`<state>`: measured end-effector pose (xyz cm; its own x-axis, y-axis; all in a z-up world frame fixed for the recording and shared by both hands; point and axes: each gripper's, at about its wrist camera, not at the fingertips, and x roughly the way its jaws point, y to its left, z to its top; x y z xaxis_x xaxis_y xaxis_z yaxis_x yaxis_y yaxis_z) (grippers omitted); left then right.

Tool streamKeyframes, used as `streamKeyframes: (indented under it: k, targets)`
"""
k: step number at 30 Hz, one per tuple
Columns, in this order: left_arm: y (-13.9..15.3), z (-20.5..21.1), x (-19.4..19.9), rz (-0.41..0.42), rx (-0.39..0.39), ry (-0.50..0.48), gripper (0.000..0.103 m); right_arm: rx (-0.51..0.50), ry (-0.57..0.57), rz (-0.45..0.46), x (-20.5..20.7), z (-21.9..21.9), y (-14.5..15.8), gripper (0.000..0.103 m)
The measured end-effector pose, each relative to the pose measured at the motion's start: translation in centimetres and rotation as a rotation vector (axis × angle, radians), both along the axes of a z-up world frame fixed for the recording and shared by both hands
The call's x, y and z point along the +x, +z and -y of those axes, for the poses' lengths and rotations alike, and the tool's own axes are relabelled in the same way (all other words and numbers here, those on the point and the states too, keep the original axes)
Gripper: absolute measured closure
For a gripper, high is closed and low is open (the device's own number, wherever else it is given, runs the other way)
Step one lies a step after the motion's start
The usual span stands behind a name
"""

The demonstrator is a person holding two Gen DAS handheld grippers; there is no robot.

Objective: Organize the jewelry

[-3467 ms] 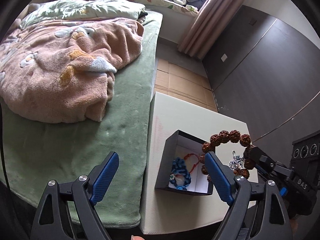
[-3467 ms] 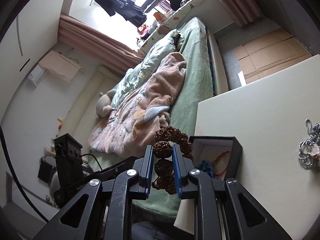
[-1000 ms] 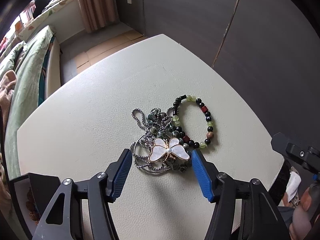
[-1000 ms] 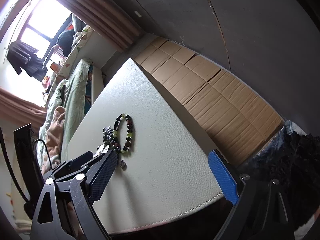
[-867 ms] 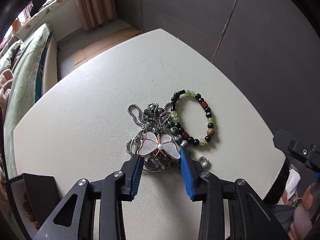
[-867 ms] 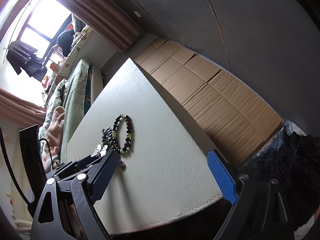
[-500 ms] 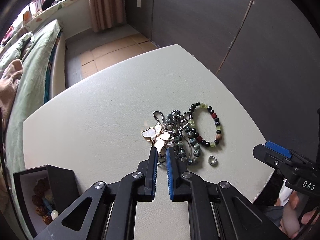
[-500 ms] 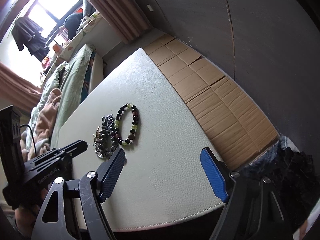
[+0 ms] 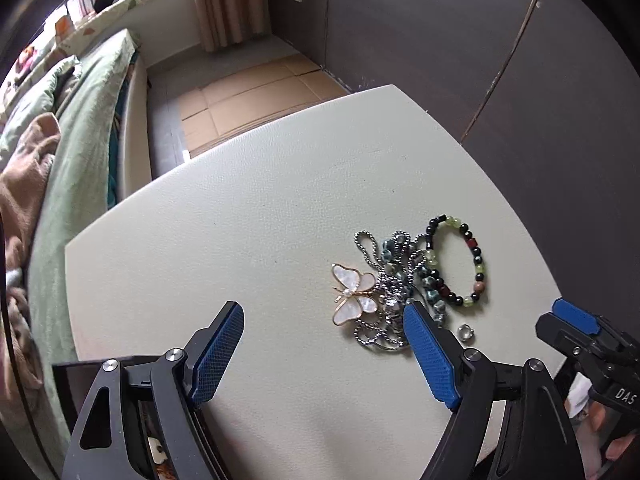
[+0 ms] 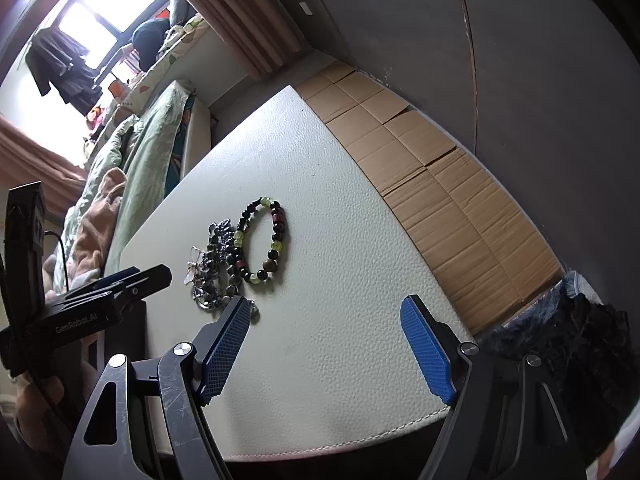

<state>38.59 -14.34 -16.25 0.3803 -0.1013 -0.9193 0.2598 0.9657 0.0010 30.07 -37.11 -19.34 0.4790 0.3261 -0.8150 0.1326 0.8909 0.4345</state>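
A white butterfly pendant (image 9: 353,293) lies on the cream table (image 9: 248,216) beside a tangle of silver chain and grey beads (image 9: 394,284). A beaded bracelet (image 9: 464,264) of black, green and red beads lies to its right; it also shows in the right wrist view (image 10: 262,240). A small ring (image 9: 465,332) lies near the table's right side. My left gripper (image 9: 322,334) is open and empty, above the table just short of the pendant. My right gripper (image 10: 324,332) is open and empty near the table's front edge. The black jewelry box (image 9: 68,376) sits at the lower left, partly hidden.
A bed with green sheet (image 9: 76,128) and a brown blanket (image 9: 20,184) runs along the table's left side. Cardboard (image 10: 432,168) covers the floor beyond the table. A dark wall (image 9: 440,40) stands to the right.
My left gripper was shut by the butterfly pendant half a second ago; it is open now and the pendant lies on the table, shifted left of the chain. The right gripper stays open.
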Motion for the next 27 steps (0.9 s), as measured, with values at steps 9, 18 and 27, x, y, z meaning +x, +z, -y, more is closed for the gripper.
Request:
streamKeyframes:
  k: [9, 18, 27]
  targets:
    - [-2.6, 1.1, 0.1, -0.035, 0.118, -0.067, 0.038, 0.017, 0.003, -0.003, -0.1, 0.2, -0.1, 0.025]
    - [-3.4, 1.9, 1.3, -0.046, 0.049, -0.079, 0.052, 0.020, 0.002, -0.005, -0.2, 0.1, -0.2, 0.025]
    - [-3.1, 0.3, 1.2, -0.060, -0.035, -0.055, 0.074, 0.010, 0.007, -0.004, -0.1, -0.2, -0.2, 0.024]
